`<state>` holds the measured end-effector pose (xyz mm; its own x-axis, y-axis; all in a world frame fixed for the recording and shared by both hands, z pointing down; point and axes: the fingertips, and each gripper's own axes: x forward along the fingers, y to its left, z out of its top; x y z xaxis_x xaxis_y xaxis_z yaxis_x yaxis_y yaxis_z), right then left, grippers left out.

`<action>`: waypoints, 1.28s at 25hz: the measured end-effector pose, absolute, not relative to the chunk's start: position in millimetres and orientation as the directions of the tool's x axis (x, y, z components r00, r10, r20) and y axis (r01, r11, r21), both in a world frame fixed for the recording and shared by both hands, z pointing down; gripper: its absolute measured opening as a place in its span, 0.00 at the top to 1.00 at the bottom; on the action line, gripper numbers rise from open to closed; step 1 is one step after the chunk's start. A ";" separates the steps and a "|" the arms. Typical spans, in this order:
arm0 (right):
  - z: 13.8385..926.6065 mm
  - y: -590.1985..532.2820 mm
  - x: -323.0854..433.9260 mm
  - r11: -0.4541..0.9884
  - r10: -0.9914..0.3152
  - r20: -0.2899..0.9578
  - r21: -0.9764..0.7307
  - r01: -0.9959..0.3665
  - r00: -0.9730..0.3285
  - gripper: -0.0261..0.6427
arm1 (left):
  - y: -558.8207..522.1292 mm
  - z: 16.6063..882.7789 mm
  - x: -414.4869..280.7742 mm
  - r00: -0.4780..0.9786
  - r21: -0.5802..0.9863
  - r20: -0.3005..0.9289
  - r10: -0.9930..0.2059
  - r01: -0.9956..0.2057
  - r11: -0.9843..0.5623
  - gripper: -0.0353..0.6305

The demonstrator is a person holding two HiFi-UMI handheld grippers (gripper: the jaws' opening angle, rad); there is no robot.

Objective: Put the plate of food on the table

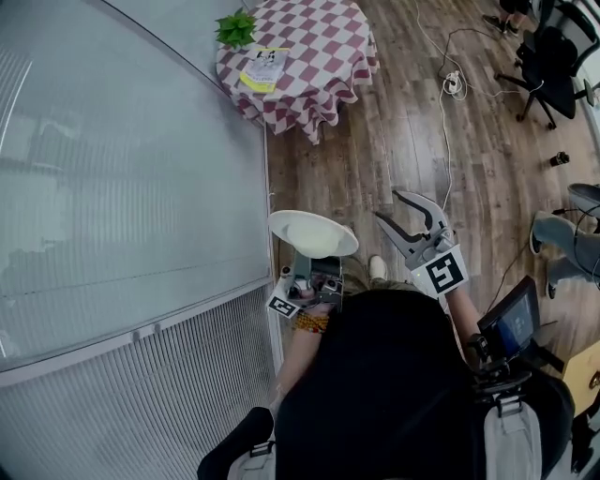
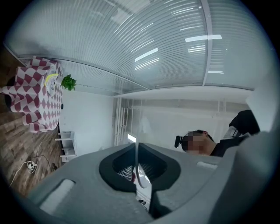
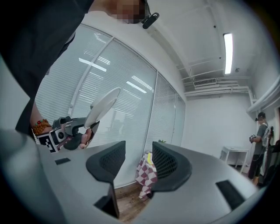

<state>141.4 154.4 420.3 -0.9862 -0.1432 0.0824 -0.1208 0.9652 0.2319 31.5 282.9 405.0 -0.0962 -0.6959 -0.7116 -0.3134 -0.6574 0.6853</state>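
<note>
A white plate (image 1: 313, 232) is held level in front of me by its near rim, with my left gripper (image 1: 305, 267) shut on it. In the left gripper view the rim shows edge-on as a thin pale line (image 2: 137, 159) pinched between the jaws (image 2: 138, 173). What lies on the plate looks pale and I cannot make it out. My right gripper (image 1: 388, 205) hangs open and empty to the right of the plate. Its view (image 3: 134, 162) shows the plate (image 3: 103, 106) tilted up at the left. The round table (image 1: 323, 56) with a red-and-white checked cloth stands well ahead.
On the table are a small green plant (image 1: 236, 28) and a yellow-edged booklet (image 1: 264, 67). A glass partition with blinds (image 1: 131, 187) runs along my left. A power strip with cables (image 1: 453, 84), an office chair (image 1: 548, 70) and a seated person's legs (image 1: 562, 246) are on the right.
</note>
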 end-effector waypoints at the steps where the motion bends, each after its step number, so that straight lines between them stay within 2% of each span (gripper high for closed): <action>1: 423.7 149.1 137.1 0.965 -0.140 0.090 0.235 -0.116 -0.986 0.69 | 274.5 406.4 24.7 -0.094 0.685 -0.711 -0.696 -0.312 -0.658 0.93; 5: 434.8 120.3 121.2 0.963 -0.159 0.102 0.234 -0.132 -0.982 0.69 | 235.4 413.9 -7.2 -0.082 0.684 -0.713 -0.696 -0.298 -0.666 0.93; 12: 439.5 27.3 82.5 0.938 -0.278 0.110 0.245 -0.245 -0.954 0.69 | 121.2 432.5 -88.1 -0.060 0.688 -0.715 -0.696 -0.236 -0.687 0.93; 19: 417.6 -54.3 27.7 0.921 -0.341 0.112 0.238 -0.308 -0.933 0.69 | -5.6 389.2 -188.7 -0.013 0.619 -0.771 -0.636 -0.248 -0.745 0.93; 24: 417.1 -101.2 -7.8 0.922 -0.357 0.123 0.207 -0.328 -0.926 0.69 | -95.5 336.4 -256.7 0.011 0.539 -0.823 -0.568 -0.302 -0.786 0.93; 27: 413.7 -124.2 -29.1 0.921 -0.363 0.111 0.195 -0.338 -0.925 0.69 | -148.6 309.2 -297.3 -0.012 0.529 -0.829 -0.560 -0.343 -0.776 0.93; 32: 415.9 -155.6 -53.8 0.916 -0.375 0.140 0.207 -0.343 -0.916 0.69 | -223.5 292.6 -356.1 -0.113 0.597 -0.791 -0.601 -0.354 -0.720 0.93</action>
